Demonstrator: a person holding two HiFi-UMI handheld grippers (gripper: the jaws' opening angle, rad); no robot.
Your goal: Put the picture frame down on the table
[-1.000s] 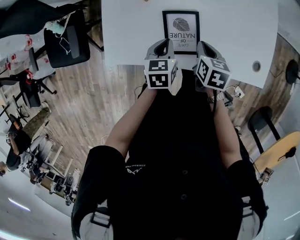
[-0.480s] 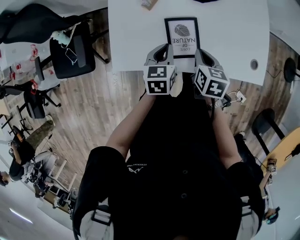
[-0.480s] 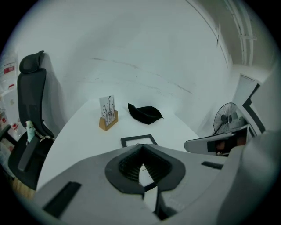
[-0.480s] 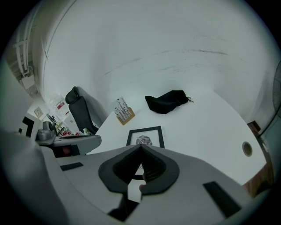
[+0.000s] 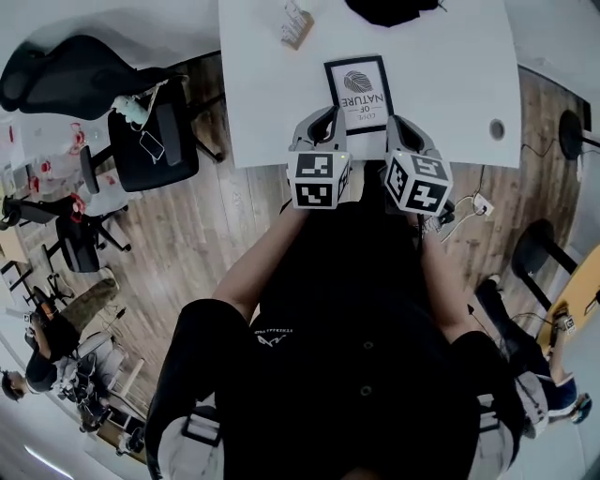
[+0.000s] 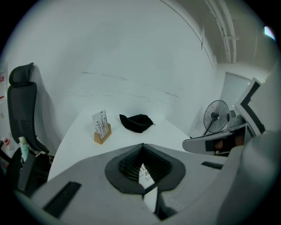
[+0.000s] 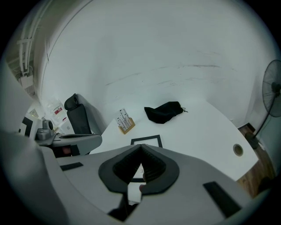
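The picture frame (image 5: pixel 361 86) lies flat on the white tabletop (image 5: pixel 450 75). Just nearer the person than the frame, the left claw (image 5: pixel 325 120) and right claw (image 5: pixel 401 127) are both closed on nothing. The placing looks finished; the next move only calls for drawing back without nudging the frame.

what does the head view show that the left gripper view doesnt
Only the head view: the person's body, the wood floor and the table's round hole. Only the left gripper view: a standing fan and the wall. Both: the white table, the picture frame, the black cloth, the wooden card stand and black office chairs.
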